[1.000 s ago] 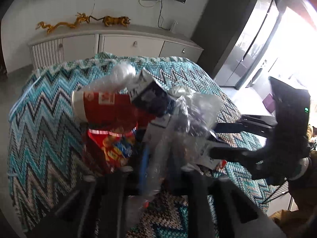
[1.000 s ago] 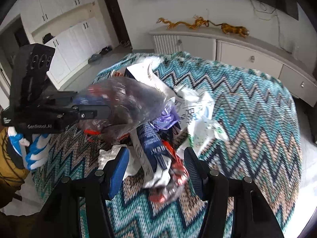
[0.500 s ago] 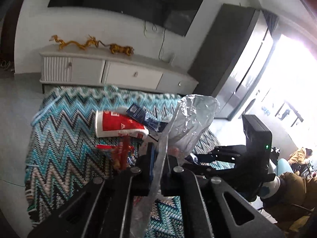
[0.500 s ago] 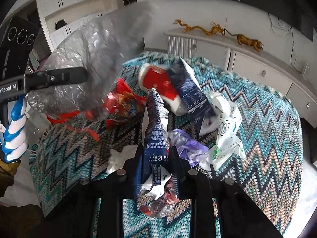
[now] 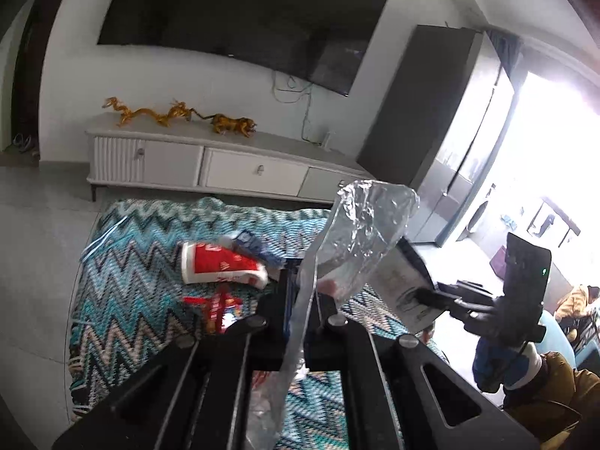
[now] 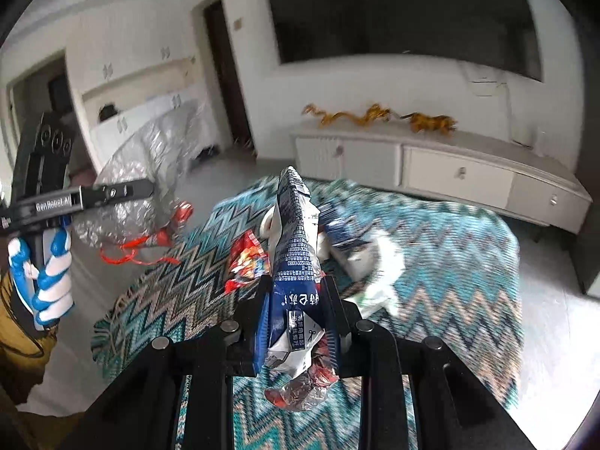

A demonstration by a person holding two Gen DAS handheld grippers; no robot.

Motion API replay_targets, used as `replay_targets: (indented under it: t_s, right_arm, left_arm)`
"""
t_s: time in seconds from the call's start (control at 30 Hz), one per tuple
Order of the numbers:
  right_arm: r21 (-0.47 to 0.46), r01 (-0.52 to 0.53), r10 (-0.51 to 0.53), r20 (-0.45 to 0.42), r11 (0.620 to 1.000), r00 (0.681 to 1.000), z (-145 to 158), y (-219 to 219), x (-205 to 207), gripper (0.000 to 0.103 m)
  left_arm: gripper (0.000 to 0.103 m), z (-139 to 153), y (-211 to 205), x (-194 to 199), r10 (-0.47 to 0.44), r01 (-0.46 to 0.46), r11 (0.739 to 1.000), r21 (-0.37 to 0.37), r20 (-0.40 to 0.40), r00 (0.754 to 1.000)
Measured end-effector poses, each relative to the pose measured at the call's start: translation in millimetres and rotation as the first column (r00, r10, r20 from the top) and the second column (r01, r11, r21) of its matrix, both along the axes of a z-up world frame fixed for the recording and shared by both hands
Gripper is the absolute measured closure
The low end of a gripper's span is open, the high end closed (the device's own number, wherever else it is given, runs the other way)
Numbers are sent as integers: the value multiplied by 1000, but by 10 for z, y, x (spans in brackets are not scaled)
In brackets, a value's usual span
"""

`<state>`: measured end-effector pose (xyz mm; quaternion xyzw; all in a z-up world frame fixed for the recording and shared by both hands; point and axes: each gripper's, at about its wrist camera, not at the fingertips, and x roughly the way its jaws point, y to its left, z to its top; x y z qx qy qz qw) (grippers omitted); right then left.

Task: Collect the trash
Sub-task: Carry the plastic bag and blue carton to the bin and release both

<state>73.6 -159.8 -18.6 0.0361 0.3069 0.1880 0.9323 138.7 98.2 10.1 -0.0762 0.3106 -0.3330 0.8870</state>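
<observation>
**Both tongs up off the surface, each with something pinched**

Biggest thing here is the surface [image 5: 123,300] itself, covered with a teal, black and cream zigzag cloth. Behind it there's a long white sideboard [image 5: 210,165] against the wall, with gold dragon figures [image 5: 150,114] on top and a dark TV [image 5: 240,22] mounted above.

Next, the clear plastic bag [image 5: 360,232]. The left tongs [image 5: 302,300] are pressed together on its edge, so the bag sticks up and out past the tips, crinkly and see-through. From the right camera you can see the same bag [image 6: 142,172] hanging off those left tongs [image 6: 144,187], well off to the side of the cloth, with red string-like bits [image 6: 138,255] dangling under it. The hand [image 6: 47,273] holding that tool wears a blue and white glove.

The right tongs [image 6: 296,300] are pinching a blue and white snack wrapper [image 6: 296,240], held upright and lifted above the cloth, its crumpled foil end hanging below the grip. In the left camera those tongs [image 5: 431,294] and the wrapper [image 5: 407,281] sit just beside the bag.

Still lying on the cloth: a red and white paper cup [image 5: 221,268] on its side, a small blue carton [image 5: 255,247] touching it, a red candy wrapper [image 6: 249,258], and some white crumpled packaging [image 6: 378,262], blurry in the right view.
</observation>
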Motion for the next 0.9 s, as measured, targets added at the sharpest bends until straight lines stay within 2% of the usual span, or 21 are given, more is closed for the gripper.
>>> replay_targets:
  t_s: [0.17, 0.33, 0.5, 0.63, 0.77, 0.9]
  right_arm:
    - [62, 135, -137, 32, 989, 990, 88, -632, -384, 79]
    - [88, 310, -315, 40, 947, 948, 62, -1384, -905, 79]
    - [126, 494, -497, -13, 860, 868, -200, -2213, -1487, 79]
    - [158, 604, -596, -101, 781, 797, -575, -2775, -1860, 79]
    - [233, 681, -643, -223, 694, 732, -1066, -3261, -2144, 79]
    - [264, 725, -657, -309, 636, 688, -1438, -3531, -2281, 79]
  left_arm:
    - [99, 121, -520, -98, -98, 98, 995, 6, 7, 995]
    - [99, 150, -1380, -245, -244, 243, 969, 46, 9, 970]
    - [99, 26, -2492, -522, -421, 423, 902, 88, -42, 906]
    - [99, -211, -3410, -810, -540, 551, 828, 107, -114, 834]
    - [99, -560, -4131, -1056, -599, 628, 767, 133, -202, 775]
    - [99, -953, -4702, -1210, -603, 659, 727, 191, -281, 746]
